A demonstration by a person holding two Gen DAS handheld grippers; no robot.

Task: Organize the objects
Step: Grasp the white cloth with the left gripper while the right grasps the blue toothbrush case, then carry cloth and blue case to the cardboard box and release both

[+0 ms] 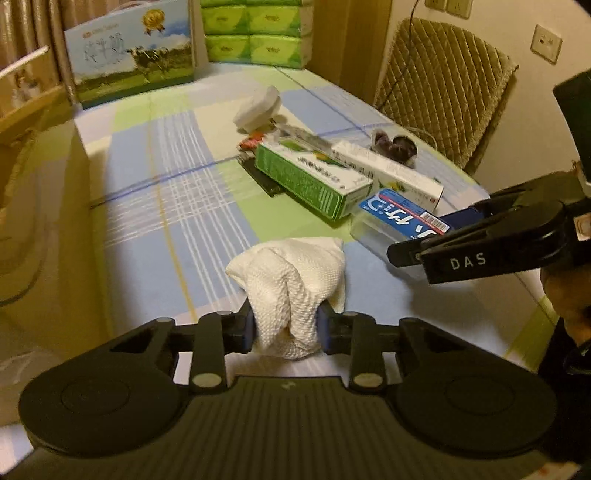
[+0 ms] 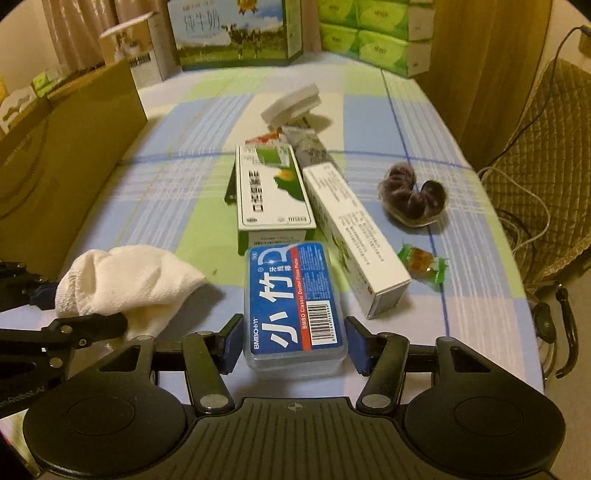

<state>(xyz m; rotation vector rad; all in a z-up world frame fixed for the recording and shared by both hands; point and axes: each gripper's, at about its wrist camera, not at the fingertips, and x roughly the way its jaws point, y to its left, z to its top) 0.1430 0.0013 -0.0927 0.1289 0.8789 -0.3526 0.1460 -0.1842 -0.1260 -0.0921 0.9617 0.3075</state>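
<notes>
left gripper [image 1: 286, 326] pinches the crumpled white cloth [image 1: 291, 291] on the table [image 1: 147, 177]; right gripper [image 2: 293, 345] straddles the blue floss-pick box [image 2: 293, 306], jaws narrowing, pads not visibly touching: centre both 2 pads on the sidewalls before lifting.

We read this as a home dining room: checked tablecloth [image 2: 184, 122] over the table, quilted chair cover [image 1: 439, 85] upper right, curtains [image 1: 40, 22] upper left, stacked green tissue packs [image 1: 255, 33] and a milk carton box [image 1: 129, 51] at the top.
</notes>
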